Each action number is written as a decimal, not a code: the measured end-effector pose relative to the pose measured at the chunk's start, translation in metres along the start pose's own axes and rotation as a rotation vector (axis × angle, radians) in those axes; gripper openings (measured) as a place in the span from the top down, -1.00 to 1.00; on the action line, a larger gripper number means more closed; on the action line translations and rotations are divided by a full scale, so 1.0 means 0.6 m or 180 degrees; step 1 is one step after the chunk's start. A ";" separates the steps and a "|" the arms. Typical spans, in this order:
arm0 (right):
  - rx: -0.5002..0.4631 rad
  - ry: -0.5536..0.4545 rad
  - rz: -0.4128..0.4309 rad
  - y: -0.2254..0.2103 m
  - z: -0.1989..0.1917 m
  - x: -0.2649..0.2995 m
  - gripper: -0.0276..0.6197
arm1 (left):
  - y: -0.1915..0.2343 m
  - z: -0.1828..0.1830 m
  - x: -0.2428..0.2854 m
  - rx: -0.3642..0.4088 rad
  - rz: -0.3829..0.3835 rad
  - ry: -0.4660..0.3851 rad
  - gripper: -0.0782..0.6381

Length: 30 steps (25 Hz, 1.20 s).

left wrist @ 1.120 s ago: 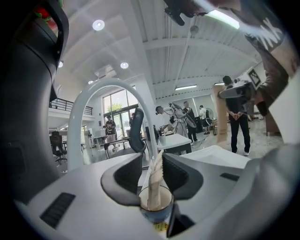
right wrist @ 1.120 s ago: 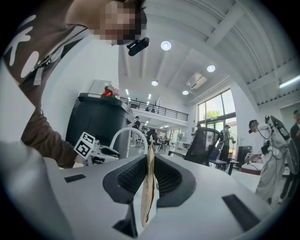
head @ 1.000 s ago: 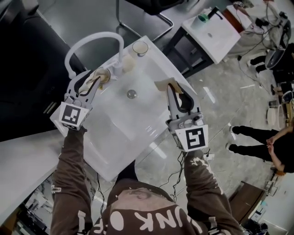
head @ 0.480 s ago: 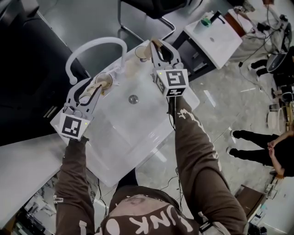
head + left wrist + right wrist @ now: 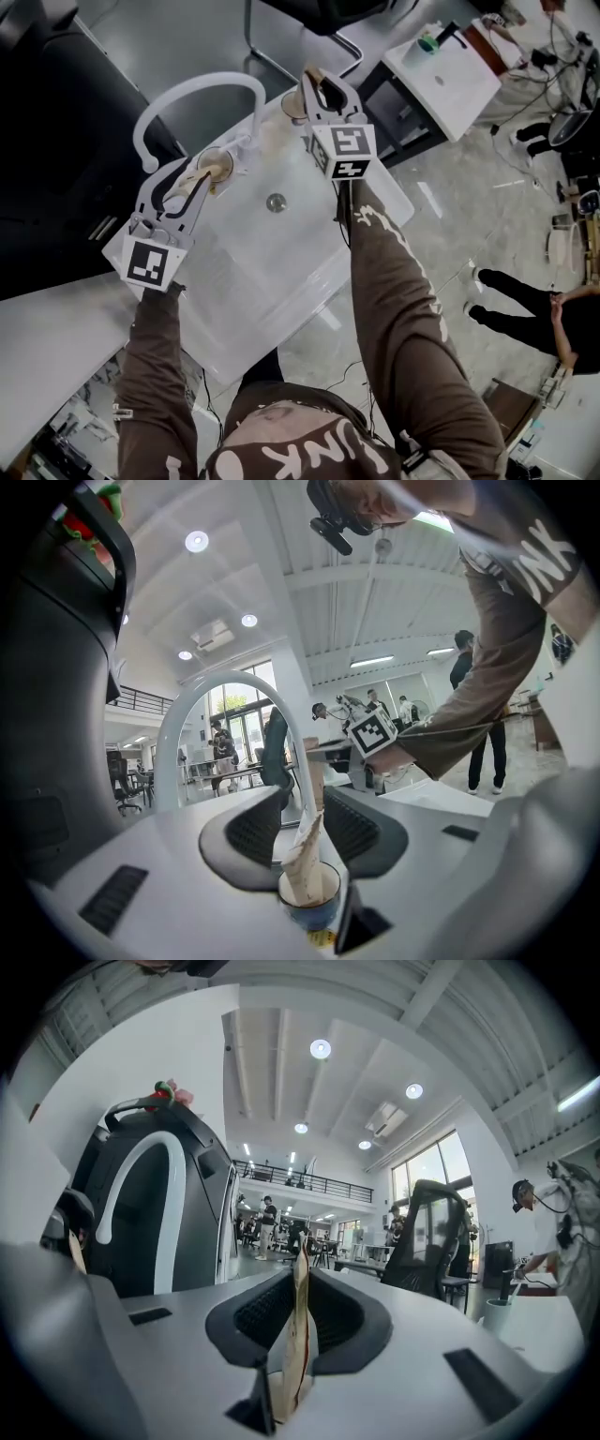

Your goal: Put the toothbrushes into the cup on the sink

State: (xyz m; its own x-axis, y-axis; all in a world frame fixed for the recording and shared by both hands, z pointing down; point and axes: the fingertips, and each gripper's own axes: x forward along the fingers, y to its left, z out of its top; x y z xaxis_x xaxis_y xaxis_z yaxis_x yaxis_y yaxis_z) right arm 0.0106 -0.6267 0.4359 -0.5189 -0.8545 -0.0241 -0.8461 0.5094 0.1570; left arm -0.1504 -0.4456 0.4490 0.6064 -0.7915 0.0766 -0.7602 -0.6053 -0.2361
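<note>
— Where is the wrapped toothbrush (image 5: pixel 305 855) being kept?

— It is being propped in the cup (image 5: pixel 314 913). Its lower end is being held inside the cup, and its upper end is being leaned up between the pads of the left gripper (image 5: pixel 302 797). The cup is being carried on the back rim of the sink (image 5: pixel 234 272), near the foot of the arched faucet (image 5: pixel 192 89).

— Is it being squeezed?

— That is not being shown. The left jaws are being held part-way apart, with a gap wider than the packet, and the room behind is being seen through that gap. Whether either pad is being touched by the packet cannot be told.

— And the right gripper (image 5: pixel 302 1283)?

— Its jaws are being pressed together on a second wrapped toothbrush (image 5: pixel 296 1344). The packet is being gripped edge-on, with its tip being shown above the pads and its lower end below them.

— Where is that one being held, as seen from the head view?

— At the far corner of the sink, over or just beside the far cup (image 5: pixel 287 105), which is being partly covered by the gripper. Which of the two it is cannot be told. The drain (image 5: pixel 276 202) is being framed between the two grippers, which are being held well apart.
</note>
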 end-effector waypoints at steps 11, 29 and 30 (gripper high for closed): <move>0.0040 0.0315 0.0057 0.011 -0.097 0.007 0.15 | -0.003 0.002 0.010 0.0016 0.0013 -0.0011 0.43; -0.0226 -0.0648 0.0624 0.152 0.155 -0.270 -0.18 | -0.078 0.102 -0.047 0.0045 -0.0055 -0.0155 0.43; -0.0217 -0.0640 0.0648 0.169 0.160 -0.298 -0.18 | -0.089 0.113 -0.058 0.0049 -0.0067 -0.0174 0.43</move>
State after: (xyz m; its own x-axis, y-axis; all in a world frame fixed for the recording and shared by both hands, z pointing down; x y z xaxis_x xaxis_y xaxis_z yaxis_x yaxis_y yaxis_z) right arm 0.0060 -0.4127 0.3612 -0.6966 -0.6947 -0.1794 -0.7155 0.6545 0.2443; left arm -0.1149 -0.3799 0.3931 0.6345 -0.7724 0.0286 -0.7436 -0.6202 -0.2498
